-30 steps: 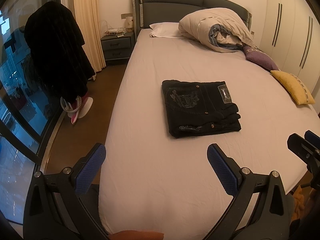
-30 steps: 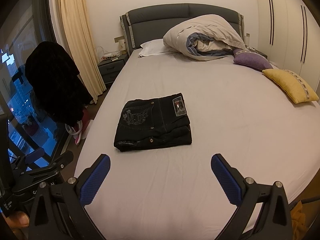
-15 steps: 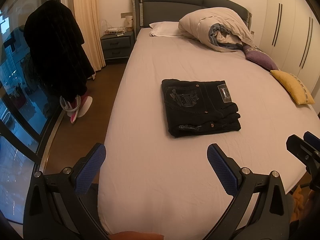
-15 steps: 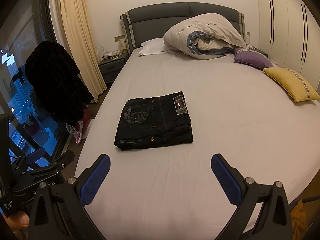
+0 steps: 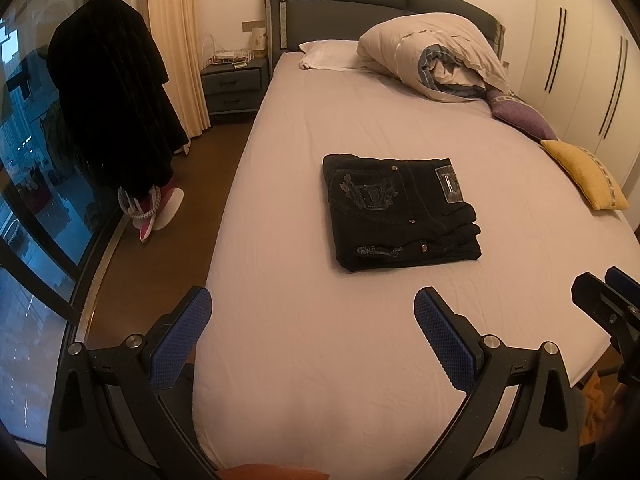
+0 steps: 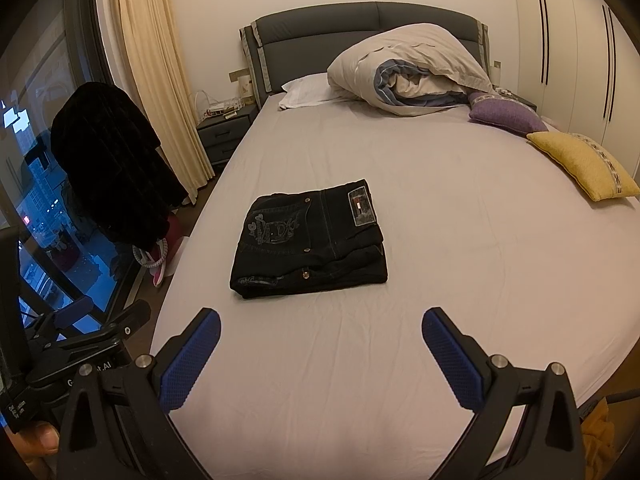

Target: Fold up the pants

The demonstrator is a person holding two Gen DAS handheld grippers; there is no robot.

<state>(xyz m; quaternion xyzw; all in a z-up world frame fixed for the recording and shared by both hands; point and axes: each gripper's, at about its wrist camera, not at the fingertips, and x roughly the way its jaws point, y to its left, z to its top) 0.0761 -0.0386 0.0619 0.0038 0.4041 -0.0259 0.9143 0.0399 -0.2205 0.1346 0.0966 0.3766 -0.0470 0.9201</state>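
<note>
Black jeans (image 5: 400,210) lie folded into a neat rectangular stack in the middle of the bed, also seen as the jeans (image 6: 312,240) in the right wrist view. My left gripper (image 5: 314,336) hovers open over the near part of the bed, short of the jeans, with nothing between its blue pads. My right gripper (image 6: 320,356) is open too, likewise nearer than the jeans and holding nothing. Part of the right gripper (image 5: 608,304) shows at the right edge of the left wrist view, and the left gripper (image 6: 80,336) appears at the lower left of the right wrist view.
The bed sheet (image 5: 360,340) is pale and smooth. A bundled duvet (image 5: 436,56), a white pillow (image 5: 324,54), a purple cushion (image 5: 520,114) and a yellow cushion (image 5: 584,174) sit toward the headboard and right side. A dark garment (image 5: 112,108), nightstand (image 5: 234,90) and window stand left.
Both grippers stay open and have shifted only slightly; the view has drifted a little. The folded jeans have not moved.
</note>
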